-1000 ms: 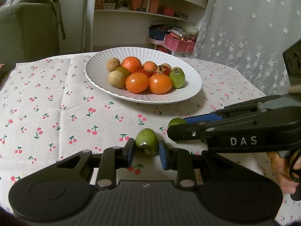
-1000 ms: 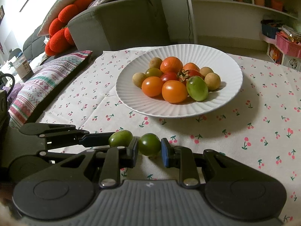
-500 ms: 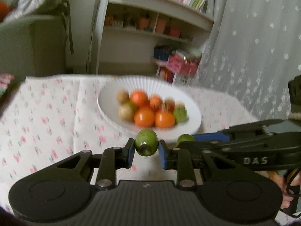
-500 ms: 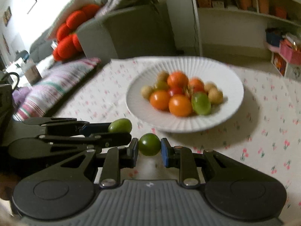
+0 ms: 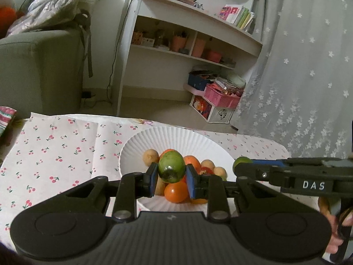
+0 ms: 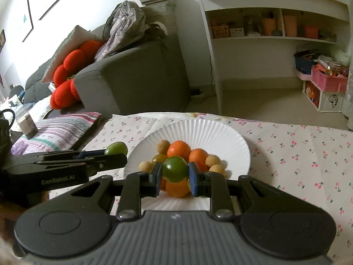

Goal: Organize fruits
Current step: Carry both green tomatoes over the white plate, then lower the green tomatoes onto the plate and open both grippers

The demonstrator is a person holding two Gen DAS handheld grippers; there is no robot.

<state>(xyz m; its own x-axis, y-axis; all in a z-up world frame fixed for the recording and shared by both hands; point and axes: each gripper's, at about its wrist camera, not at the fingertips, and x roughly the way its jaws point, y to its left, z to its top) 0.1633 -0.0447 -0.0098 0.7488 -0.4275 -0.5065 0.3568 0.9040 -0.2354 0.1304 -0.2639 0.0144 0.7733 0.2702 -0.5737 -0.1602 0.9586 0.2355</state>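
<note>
White letters "DAS" stand on the side of the right gripper (image 5: 242,172), which lies just right of the left gripper (image 5: 172,176) in the left wrist view. In the right wrist view the left gripper's (image 6: 117,152) arm, left of the right one, bears faint lettering that seems to read "GenRobot.AI".

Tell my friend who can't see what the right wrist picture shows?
The right gripper pinches a green fruit in front of a white plate piled with orange, red and tan fruits. Beside it, the left gripper holds another green fruit above a cherry-print tablecloth.
</note>
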